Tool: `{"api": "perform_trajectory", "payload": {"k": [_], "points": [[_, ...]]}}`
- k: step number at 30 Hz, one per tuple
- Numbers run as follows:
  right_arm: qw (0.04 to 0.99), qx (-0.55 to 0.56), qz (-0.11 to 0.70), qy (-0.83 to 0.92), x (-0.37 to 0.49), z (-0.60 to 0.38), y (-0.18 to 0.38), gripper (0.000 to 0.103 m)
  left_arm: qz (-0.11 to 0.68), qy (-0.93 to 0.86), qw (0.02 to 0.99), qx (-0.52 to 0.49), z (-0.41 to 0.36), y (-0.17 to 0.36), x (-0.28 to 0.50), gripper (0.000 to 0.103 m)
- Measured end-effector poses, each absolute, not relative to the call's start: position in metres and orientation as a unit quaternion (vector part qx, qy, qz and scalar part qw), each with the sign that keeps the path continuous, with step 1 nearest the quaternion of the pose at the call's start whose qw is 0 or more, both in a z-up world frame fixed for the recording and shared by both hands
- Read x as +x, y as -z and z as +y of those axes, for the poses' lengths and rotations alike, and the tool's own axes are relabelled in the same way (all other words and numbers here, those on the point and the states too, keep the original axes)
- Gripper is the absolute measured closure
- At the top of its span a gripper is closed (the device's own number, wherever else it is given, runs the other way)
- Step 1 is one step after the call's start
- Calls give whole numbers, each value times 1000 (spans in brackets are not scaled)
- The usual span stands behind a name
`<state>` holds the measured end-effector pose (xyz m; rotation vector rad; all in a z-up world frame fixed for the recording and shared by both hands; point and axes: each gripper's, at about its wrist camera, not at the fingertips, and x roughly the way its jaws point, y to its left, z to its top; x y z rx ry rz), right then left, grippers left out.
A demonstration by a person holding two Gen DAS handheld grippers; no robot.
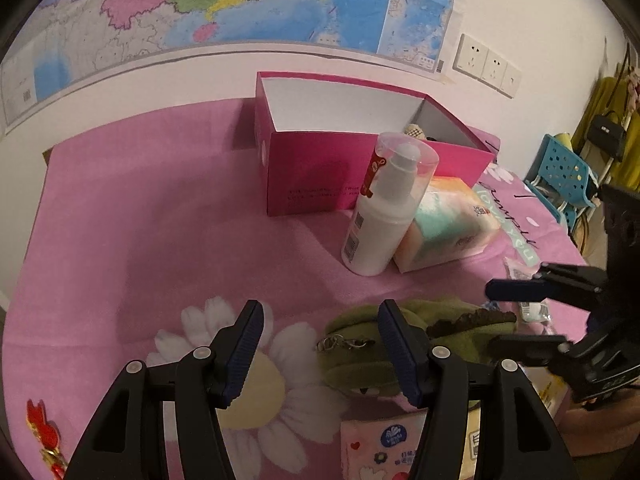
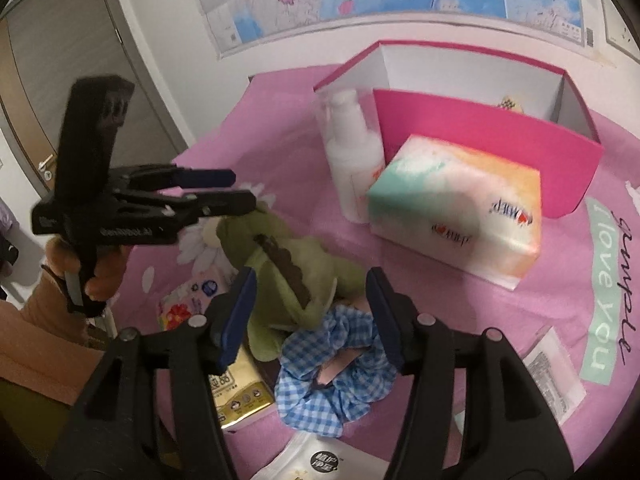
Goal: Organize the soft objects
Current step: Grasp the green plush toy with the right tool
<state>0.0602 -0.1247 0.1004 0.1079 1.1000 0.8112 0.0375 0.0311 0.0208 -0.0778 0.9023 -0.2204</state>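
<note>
A green plush dinosaur (image 2: 288, 276) with a brown back ridge lies on the pink cloth. My right gripper (image 2: 311, 280) stands open over it, with the plush's body between its spread fingers and not squeezed. A blue gingham scrunchie (image 2: 332, 376) lies just in front of the plush. In the left wrist view the same plush dinosaur (image 1: 360, 336) shows a key chain, and my left gripper (image 1: 320, 320) is open at its head end. The right gripper (image 1: 504, 318) reaches in from the right. An open pink box (image 1: 312, 168) stands behind, with a small checked soft thing (image 1: 414, 132) inside.
A white pump bottle (image 1: 384, 216) and a pastel tissue pack (image 1: 444, 224) stand in front of the box. Small tissue packets, pink (image 1: 380, 448) and yellow (image 2: 236, 388), lie near the plush. A flat sachet (image 2: 552, 372) lies at the right. A hand holds the left gripper (image 2: 240, 190).
</note>
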Motion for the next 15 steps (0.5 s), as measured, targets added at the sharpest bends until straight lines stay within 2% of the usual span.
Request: {"api": "perform_trajectory", "payload": {"k": [5, 9, 15], "points": [[773, 63, 504, -379, 61, -124, -96, 45, 436, 110, 892, -51, 37, -19, 32, 37], [772, 76, 499, -386, 62, -127, -97, 67, 439, 112, 890, -55, 41, -19, 27, 35], [770, 106, 501, -381, 67, -135, -97, 72, 445, 141, 883, -52, 37, -16, 23, 34]]}}
